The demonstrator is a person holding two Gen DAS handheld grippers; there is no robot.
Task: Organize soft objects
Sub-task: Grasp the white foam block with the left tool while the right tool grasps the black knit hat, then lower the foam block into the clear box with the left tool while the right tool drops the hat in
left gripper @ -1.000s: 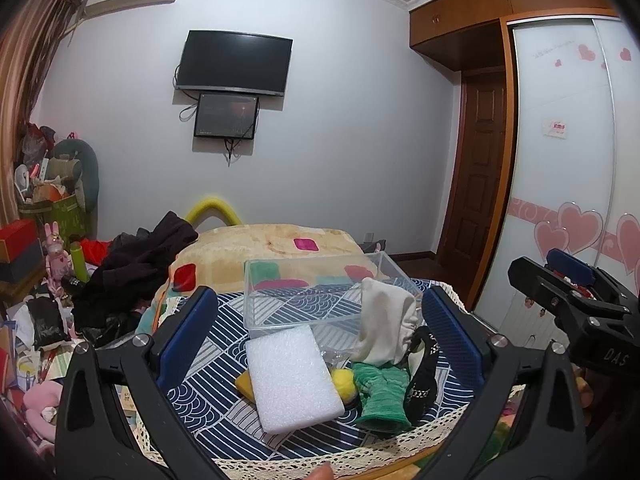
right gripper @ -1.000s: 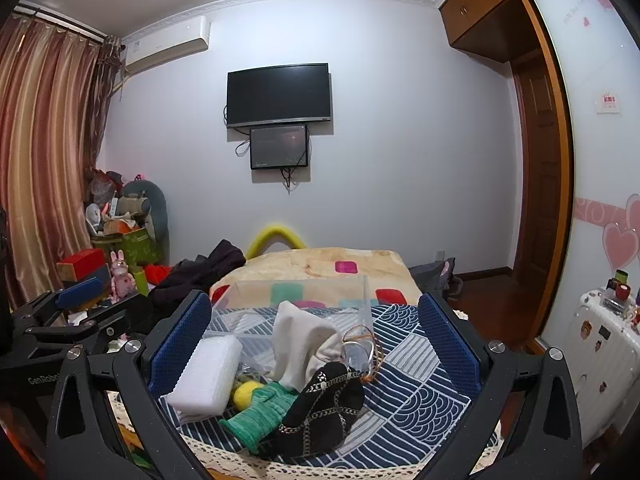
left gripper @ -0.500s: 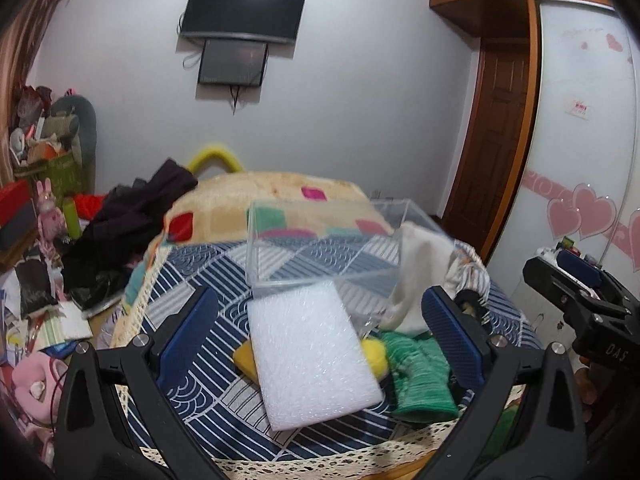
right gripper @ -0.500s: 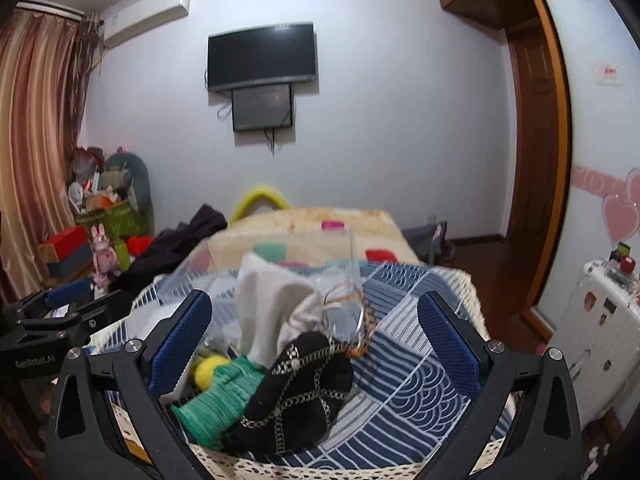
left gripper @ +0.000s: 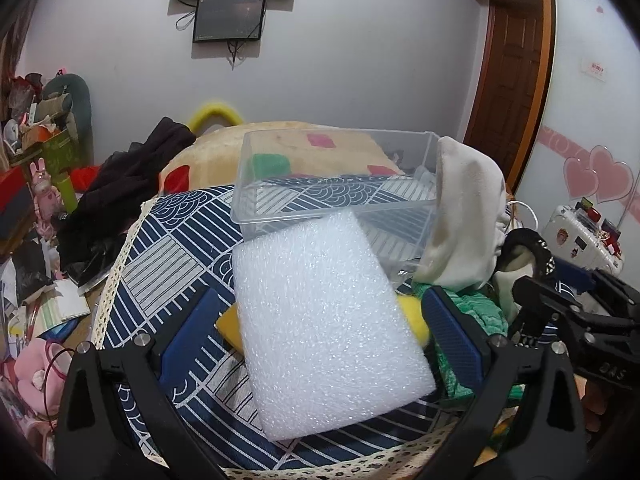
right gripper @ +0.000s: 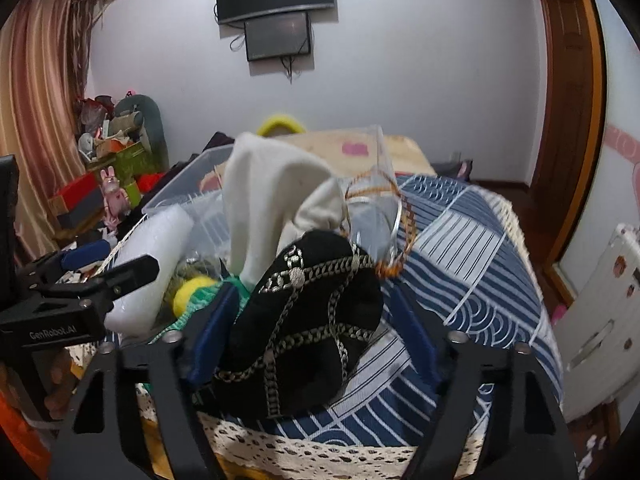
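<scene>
White foam slab [left gripper: 328, 320] pebbly matt; bin [left gripper: 336, 176] clear glossy plastic; tablecloth [right gripper: 472, 264] woven cloth

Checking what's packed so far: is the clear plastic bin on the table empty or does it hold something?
Empty: through the clear plastic bin only the blue patterned tablecloth shows. The white foam block lies outside, in front of it.

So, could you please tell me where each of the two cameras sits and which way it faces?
Left wrist: on the left gripper, looking forward over the white foam block between its open jaws toward the clear plastic box; the right gripper shows at right.
Right wrist: on the right gripper, facing the black patterned slipper between its open jaws; the left gripper shows at left.
Shared: foam block, box, cream cloth.
</scene>
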